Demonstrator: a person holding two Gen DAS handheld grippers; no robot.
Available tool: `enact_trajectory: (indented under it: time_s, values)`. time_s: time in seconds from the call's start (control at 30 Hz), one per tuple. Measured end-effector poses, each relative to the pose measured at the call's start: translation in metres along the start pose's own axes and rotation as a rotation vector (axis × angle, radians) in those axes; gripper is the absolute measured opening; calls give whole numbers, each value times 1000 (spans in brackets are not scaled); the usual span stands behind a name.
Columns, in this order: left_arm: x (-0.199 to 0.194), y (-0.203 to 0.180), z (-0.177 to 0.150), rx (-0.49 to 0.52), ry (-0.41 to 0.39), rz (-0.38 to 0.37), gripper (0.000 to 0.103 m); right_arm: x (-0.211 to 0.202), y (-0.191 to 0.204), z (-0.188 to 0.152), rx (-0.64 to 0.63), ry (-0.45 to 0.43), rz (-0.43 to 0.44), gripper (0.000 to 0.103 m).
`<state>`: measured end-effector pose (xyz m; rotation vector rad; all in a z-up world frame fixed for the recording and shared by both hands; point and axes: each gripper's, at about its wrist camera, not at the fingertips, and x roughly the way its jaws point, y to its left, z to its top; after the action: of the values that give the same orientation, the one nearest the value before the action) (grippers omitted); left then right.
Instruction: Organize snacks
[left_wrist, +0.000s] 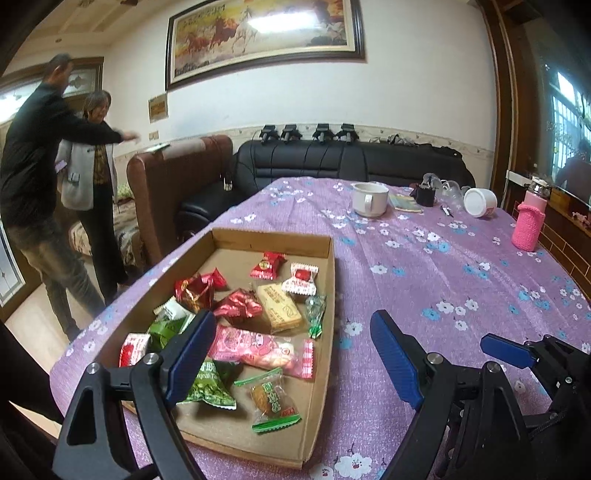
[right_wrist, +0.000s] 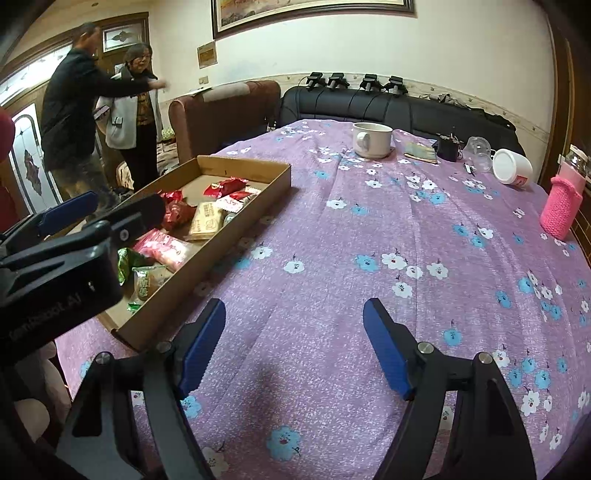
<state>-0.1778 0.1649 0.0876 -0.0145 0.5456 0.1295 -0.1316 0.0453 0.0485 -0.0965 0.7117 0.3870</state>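
A shallow cardboard tray (left_wrist: 328, 280) lies on the purple flowered tablecloth and holds several wrapped snacks: red packets (left_wrist: 267, 265), a beige wafer bar (left_wrist: 279, 307), a pink packet (left_wrist: 258, 349), green packets (left_wrist: 210, 386). My left gripper (left_wrist: 291, 354) is open and empty, hovering over the tray's near right edge. My right gripper (right_wrist: 293, 345) is open and empty over bare cloth to the right of the tray (right_wrist: 221, 251). The right gripper also shows at the left wrist view's lower right (left_wrist: 509, 350).
At the table's far end stand a white mug (left_wrist: 369, 199), a tipped white cup (left_wrist: 480, 202), a clear glass (left_wrist: 448, 190), a small black object (left_wrist: 424, 195) and a pink knitted bottle (left_wrist: 528, 225). Sofas (left_wrist: 332, 162) lie behind the table. Two people (left_wrist: 55, 177) stand at the left.
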Motion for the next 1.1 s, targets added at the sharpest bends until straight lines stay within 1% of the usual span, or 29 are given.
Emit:
enact_trajectory:
  time_s: [0.2, 0.63, 1.1]
  values:
    - [7, 4, -4, -12, 40, -5, 86, 1, 1, -1, -1, 12, -10, 79]
    - [11, 1, -10, -8, 91, -12, 86, 2, 1, -3, 0, 30, -16, 80]
    - [11, -8, -13, 10, 105, -5, 86, -1, -4, -6, 26, 31, -2, 81]
